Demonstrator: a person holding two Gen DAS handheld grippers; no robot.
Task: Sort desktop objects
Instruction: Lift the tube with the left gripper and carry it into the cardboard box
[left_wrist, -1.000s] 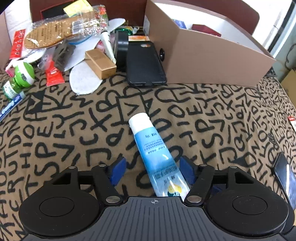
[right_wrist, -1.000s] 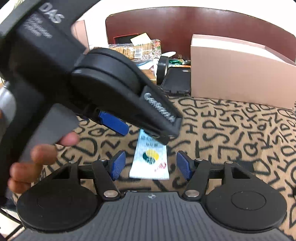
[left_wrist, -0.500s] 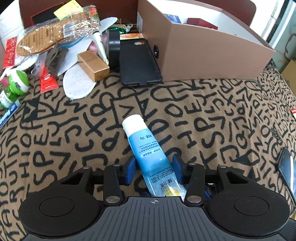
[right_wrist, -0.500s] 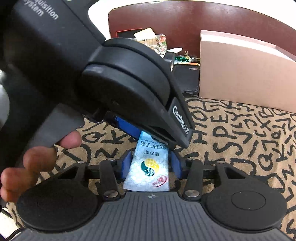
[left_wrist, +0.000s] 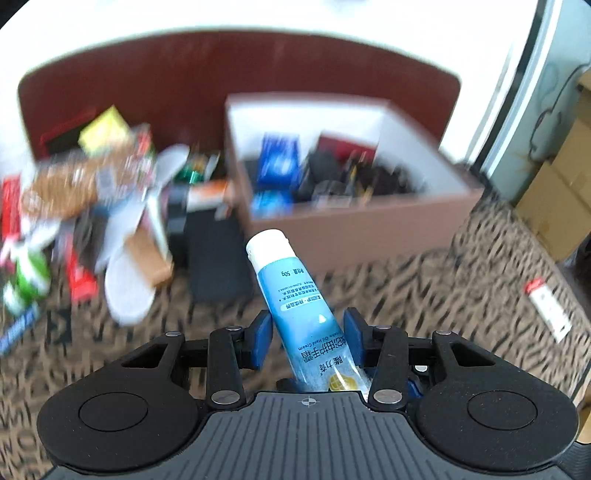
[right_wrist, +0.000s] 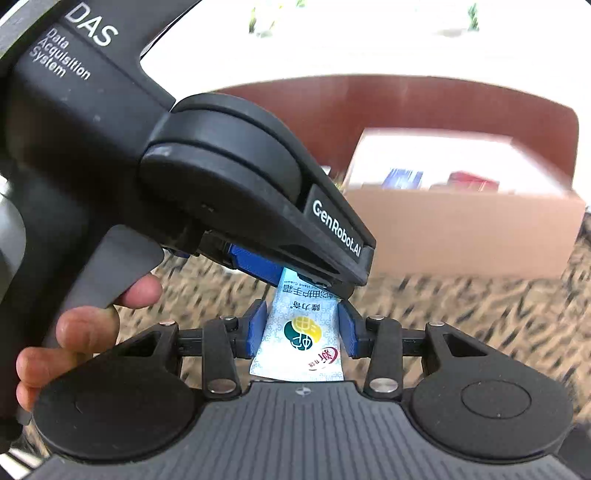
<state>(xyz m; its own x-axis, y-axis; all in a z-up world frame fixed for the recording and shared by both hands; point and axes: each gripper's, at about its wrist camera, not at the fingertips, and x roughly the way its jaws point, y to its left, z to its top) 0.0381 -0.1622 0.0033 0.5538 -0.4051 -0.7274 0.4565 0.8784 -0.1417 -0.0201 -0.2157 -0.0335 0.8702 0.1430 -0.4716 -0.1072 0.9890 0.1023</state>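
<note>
Tube (left_wrist: 295, 295) above cloth (left_wrist: 424, 295), near box (left_wrist: 369, 236)

Daylight fills both views, bright and even, with the far wall blown out to plain white. Motion blur smears the patterned table cover (left_wrist: 424, 295), the clutter at far left and the cardboard box (left_wrist: 369, 236). The hand cream tube (left_wrist: 295, 299) and the near left gripper (left_wrist: 306, 341) stay sharp. Fisheye distortion bends the edges, and the corners fall to black. Shadows are soft and faint.
</note>
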